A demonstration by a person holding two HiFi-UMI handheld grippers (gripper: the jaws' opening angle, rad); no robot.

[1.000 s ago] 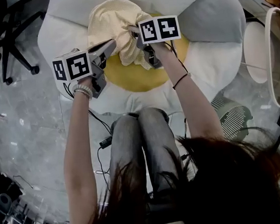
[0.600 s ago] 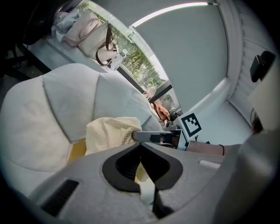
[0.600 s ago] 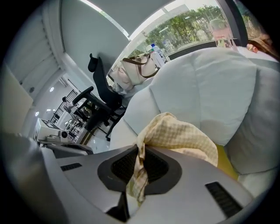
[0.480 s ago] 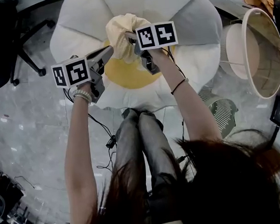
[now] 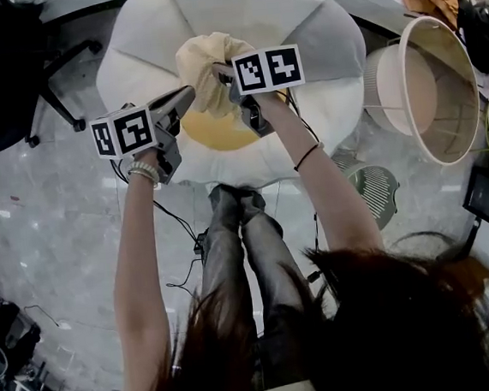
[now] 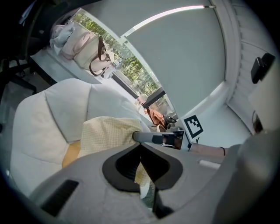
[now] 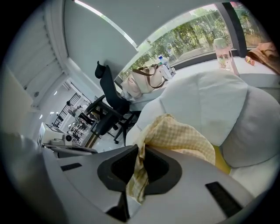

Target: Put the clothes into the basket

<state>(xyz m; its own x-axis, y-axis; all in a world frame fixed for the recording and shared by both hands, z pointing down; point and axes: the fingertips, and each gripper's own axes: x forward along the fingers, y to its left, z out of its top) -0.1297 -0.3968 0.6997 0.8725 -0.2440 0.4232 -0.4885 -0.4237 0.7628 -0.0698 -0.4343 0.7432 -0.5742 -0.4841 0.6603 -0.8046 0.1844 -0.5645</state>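
yellow cloth [image 5: 202, 63] above flower cushion [image 5: 244, 10], basket [image 5: 382, 82] right, chair [image 5: 2, 85] left

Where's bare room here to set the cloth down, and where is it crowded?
Free: inside the basket, which looks empty; the white petals of the cushion beyond the cloth; grey floor between the chair and the person's legs. Crowded: its yellow centre under the cloth.

Grey marbled floor [image 5: 32, 219] is gleaming below, and a big white petal-shaped cushion seat [image 5: 244, 10] with a yellow centre is spreading across it. A black office chair [image 5: 2, 85] is standing off to its left, and black cables [image 5: 185, 249] are trailing nearby. Daylight is pouring through the long window [image 7: 192, 33], with trees showing green beyond it. A ceiling light strip [image 6: 165, 15] is glowing overhead.
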